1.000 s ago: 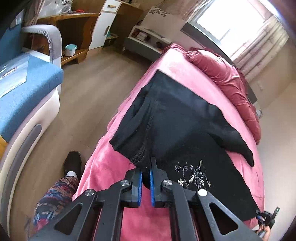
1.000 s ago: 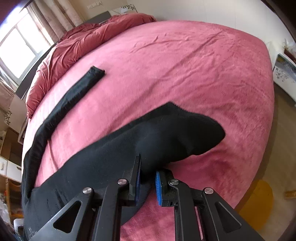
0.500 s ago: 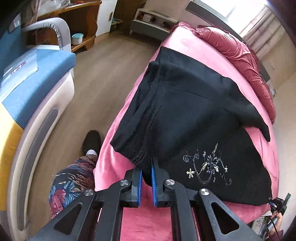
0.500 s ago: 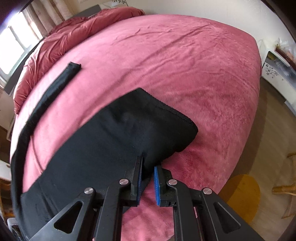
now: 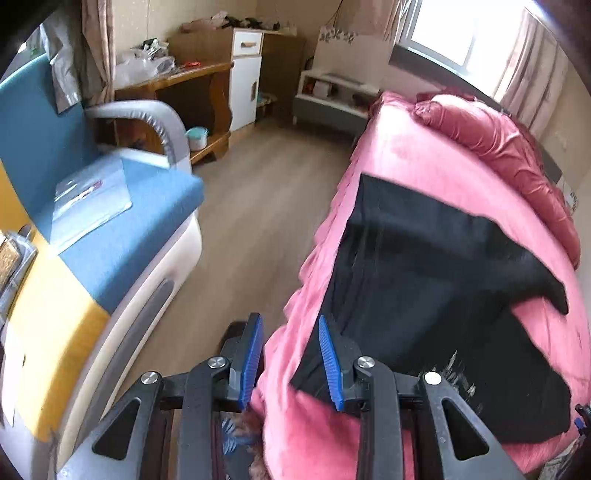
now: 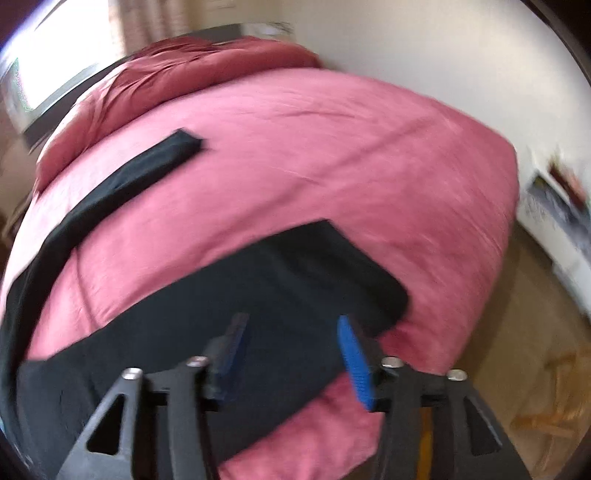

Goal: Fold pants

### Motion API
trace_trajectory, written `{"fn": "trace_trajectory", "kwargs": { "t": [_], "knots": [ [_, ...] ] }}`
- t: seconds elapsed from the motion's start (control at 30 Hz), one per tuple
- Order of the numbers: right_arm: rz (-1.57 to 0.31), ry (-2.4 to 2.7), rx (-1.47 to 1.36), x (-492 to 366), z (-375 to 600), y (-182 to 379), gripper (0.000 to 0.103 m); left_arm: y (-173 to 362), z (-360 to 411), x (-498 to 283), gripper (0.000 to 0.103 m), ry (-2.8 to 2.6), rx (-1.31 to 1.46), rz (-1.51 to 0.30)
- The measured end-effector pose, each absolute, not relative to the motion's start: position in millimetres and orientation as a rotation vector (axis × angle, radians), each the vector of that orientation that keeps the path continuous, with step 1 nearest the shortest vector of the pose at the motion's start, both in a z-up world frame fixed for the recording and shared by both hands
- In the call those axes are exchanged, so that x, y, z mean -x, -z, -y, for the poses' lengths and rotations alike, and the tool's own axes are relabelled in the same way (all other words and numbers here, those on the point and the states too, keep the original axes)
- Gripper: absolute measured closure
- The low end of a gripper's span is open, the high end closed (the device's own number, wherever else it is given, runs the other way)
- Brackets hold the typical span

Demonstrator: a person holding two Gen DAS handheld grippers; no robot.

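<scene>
Claws (image 5: 290,360) (image 6: 291,354) tilt downward over black pants (image 5: 424,295), jaws just opened.

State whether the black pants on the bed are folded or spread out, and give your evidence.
Partly folded. The black pants lie on the pink bedspread with one leg doubled over near the edge, while a strip of the other leg stretches toward the pillows.

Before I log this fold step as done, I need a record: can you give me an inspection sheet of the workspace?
Surface: pink bed, cover smooth, bare on the far side.
Job's things: black pants lie flat on the bed; one leg stretches toward the pillows.
Clutter: plastic sleeve on the sofa.
Grippers: left gripper and right gripper open, jaws just opened, nothing pinched.
Cables: nothing seen.
Surroundings: blue sofa, wooden desk, white cabinet, window, wood floor.
</scene>
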State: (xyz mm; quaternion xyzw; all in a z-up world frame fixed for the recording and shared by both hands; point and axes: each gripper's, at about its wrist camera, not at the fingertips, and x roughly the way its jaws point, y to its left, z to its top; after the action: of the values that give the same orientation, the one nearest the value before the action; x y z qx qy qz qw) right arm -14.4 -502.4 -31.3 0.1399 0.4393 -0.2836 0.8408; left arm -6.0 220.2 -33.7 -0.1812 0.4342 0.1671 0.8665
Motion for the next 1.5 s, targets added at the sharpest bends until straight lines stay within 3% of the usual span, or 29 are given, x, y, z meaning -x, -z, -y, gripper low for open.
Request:
{"fn": "trace_trajectory", "kwargs": {
  "t": [0.23,0.5,0.87,0.9,0.97,1.03,1.13,1.2,1.3,1.33,1.37,1.5],
  "knots": [
    [-1.148,0.488,-0.282,-37.7,460.0,81.1,0.038,31.5,-219.3,-48.8,0.063,-0.23,0.494,-0.904],
    [-1.038,0.422,-0.167,-60.6,413.9,54.0,0.037,48.0,-206.6,-170.8,0.062,-0.149,0.459,-0.997],
    [-1.033,0.224,-0.137,-114.5,336.2,46.6,0.035,96.4,-231.5,-297.2,0.061,-0.199,0.568,-1.086],
    [-1.034,0.214,-0.135,-116.8,331.7,46.9,0.035,99.6,-235.4,-305.2,0.058,-0.202,0.58,-1.089],
    [-1.039,0.192,-0.134,-123.8,321.3,49.2,0.034,108.1,-244.8,-322.5,0.029,-0.214,0.628,-1.09],
    [-1.046,0.172,-0.145,-131.9,316.1,51.5,0.034,117.6,-253.1,-335.6,0.028,-0.211,0.685,-1.098],
    [-1.049,0.155,-0.147,-141.3,306.4,54.6,0.034,128.4,-254.0,-348.2,0.031,-0.22,0.706,-1.108],
    [-1.054,0.141,-0.144,-146.4,301.2,55.9,0.033,135.3,-247.8,-355.5,0.041,-0.215,0.685,-1.136],
    [-1.065,0.129,-0.111,-154.1,292.5,59.3,0.033,132.9,-235.4,-361.7,0.066,-0.218,0.607,-1.136],
    [-1.069,0.122,-0.102,-155.6,290.5,59.9,0.033,129.2,-230.1,-361.7,0.08,-0.21,0.564,-1.123],
    [-1.072,0.118,-0.098,-156.7,289.8,60.0,0.033,123.6,-223.9,-359.3,0.085,-0.199,0.525,-1.104],
    [-1.071,0.107,-0.095,-159.5,287.2,57.2,0.033,85.9,-200.4,-330.5,0.09,-0.105,0.456,-0.976]
  ]
}}
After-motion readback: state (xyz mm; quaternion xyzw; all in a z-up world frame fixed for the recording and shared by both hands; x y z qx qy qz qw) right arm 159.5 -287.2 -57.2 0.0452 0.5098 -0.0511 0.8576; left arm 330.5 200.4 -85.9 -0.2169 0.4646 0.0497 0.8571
